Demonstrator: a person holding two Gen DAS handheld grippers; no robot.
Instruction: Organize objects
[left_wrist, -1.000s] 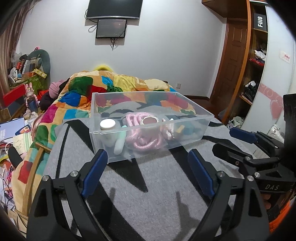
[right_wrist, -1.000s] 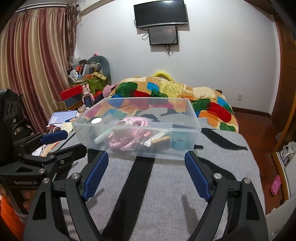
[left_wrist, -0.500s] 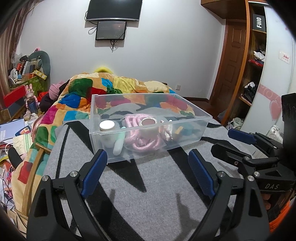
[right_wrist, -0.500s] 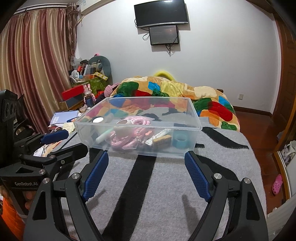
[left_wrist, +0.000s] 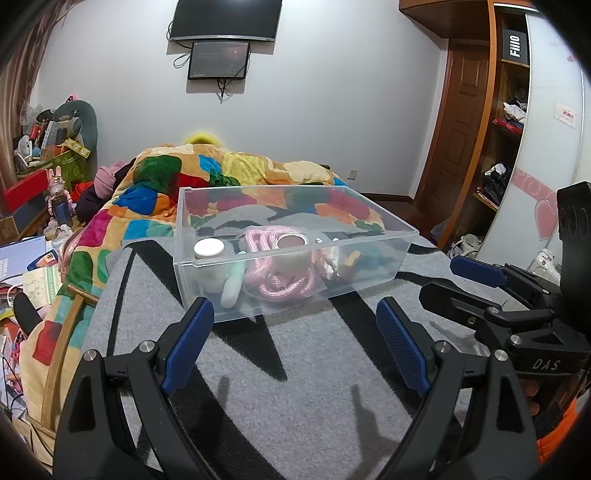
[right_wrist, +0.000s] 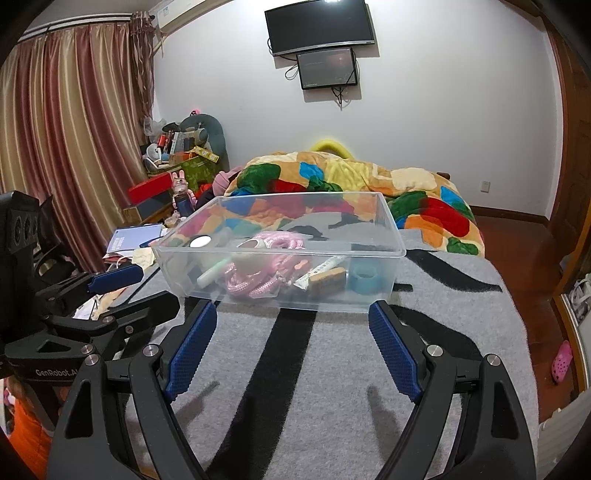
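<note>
A clear plastic box (left_wrist: 369, 275) (right_wrist: 388, 236) stands on a grey and black striped blanket (left_wrist: 295, 387) (right_wrist: 332, 369). It holds a pink rope (left_wrist: 284, 284) (right_wrist: 255, 280), a white-capped jar (left_wrist: 208, 249) (right_wrist: 201, 242), a pale green tube (left_wrist: 232, 286), a round tin (left_wrist: 291, 242), a teal tape roll (right_wrist: 365, 278) and a brown block (right_wrist: 327, 278). My left gripper (left_wrist: 295, 332) is open and empty, just short of the box's near wall. My right gripper (right_wrist: 293, 338) is open and empty, also just short of the box.
A patchwork quilt (left_wrist: 207, 184) (right_wrist: 369, 184) is piled behind the box. Clutter and books (left_wrist: 33, 258) lie at the left of the bed by the curtains (right_wrist: 55, 147). A wardrobe and door (left_wrist: 480, 147) stand at the right. A pink shoe (right_wrist: 561, 362) lies on the floor.
Both grippers have drawn back and risen slightly from the box; they stay open and empty. The box and its contents have not moved.
</note>
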